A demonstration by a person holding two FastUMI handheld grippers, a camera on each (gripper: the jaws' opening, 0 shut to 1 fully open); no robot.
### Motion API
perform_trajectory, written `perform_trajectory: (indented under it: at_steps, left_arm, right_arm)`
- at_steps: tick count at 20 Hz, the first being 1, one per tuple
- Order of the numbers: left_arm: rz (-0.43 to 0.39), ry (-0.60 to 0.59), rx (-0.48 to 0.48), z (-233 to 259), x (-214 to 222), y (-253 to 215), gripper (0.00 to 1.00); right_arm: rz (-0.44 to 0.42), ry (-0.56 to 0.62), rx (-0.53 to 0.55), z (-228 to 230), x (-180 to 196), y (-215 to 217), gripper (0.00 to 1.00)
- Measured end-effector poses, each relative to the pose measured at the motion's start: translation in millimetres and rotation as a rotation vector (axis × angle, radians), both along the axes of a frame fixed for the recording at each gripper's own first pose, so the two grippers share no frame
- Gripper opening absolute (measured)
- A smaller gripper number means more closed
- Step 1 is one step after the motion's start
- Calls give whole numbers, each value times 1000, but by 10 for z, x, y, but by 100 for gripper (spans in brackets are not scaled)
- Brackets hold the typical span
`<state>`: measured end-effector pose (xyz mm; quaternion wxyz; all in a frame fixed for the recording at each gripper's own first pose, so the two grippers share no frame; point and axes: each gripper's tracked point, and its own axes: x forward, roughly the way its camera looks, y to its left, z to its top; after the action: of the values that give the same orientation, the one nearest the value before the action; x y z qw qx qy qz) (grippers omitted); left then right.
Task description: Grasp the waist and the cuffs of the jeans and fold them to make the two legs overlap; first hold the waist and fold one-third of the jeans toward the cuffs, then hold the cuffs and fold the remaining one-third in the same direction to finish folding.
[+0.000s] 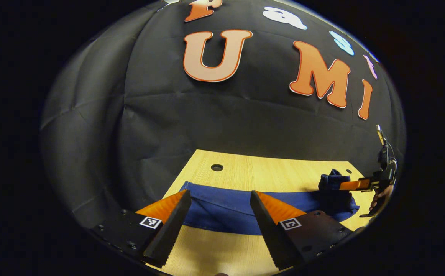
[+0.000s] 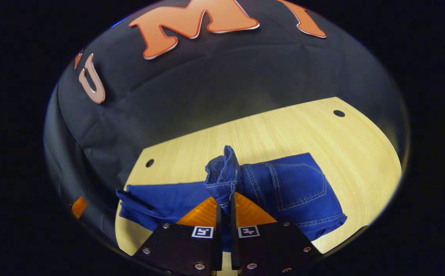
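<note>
Nearest in the left gripper view, the left gripper [image 1: 220, 207] hangs just above the near edge of the table with its jaws spread wide and nothing between them. Through the gap shows one end of the blue denim jeans [image 1: 226, 211], lying flat as a long band across the pale wooden table [image 1: 260, 172]. That band runs from the left of the view toward the right, where the cloth bunches into a raised lump. The right gripper [image 1: 345, 185] shows there at the far right, reaching in level with the lump, part of a hand [image 1: 379, 195] behind it. A round hole [image 1: 217, 167] sits in the table beyond the jeans, near the far left corner.

In the right gripper view, the right gripper [image 2: 224, 209] has its jaws drawn close together, pinching a bunched fold of the jeans [image 2: 291, 184] that stands up from between the tips. The stitched edge of the cloth curls over at the top of that fold. To the right of it the seat of the jeans lies flat on the table [image 2: 352, 153], a back pocket [image 2: 297, 186] facing up. To the left the legs stretch away toward the black cloth wall [image 2: 214, 84], their end rumpled near the table's left edge.
</note>
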<state>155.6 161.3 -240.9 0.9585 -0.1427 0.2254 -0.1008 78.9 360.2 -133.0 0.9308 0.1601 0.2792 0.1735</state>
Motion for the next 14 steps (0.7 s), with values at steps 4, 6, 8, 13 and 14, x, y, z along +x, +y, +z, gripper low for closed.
perform_trajectory:
  at_steps: [4, 6, 8, 13, 14]
  left_arm:
    - [-5, 52, -23, -157, -11, -5, 96]
    - [-2, 86, -42, -249, 11, 0, 96]
    - [5, 133, -83, -370, 28, -10, 96]
    - [84, 319, -315, -705, 51, 28, 96]
    - [111, 359, -377, -763, 67, 44, 96]
  right_arm:
    - [47, -10, 14, 16, -124, 133, 49]
    - [25, -55, -9, 125, -137, -20, 61]
    - [1, -106, -46, 254, -139, -245, 73]
    - [-82, -245, -110, 701, -199, -876, 72]
    - [-101, -266, -114, 771, -233, -1013, 81]
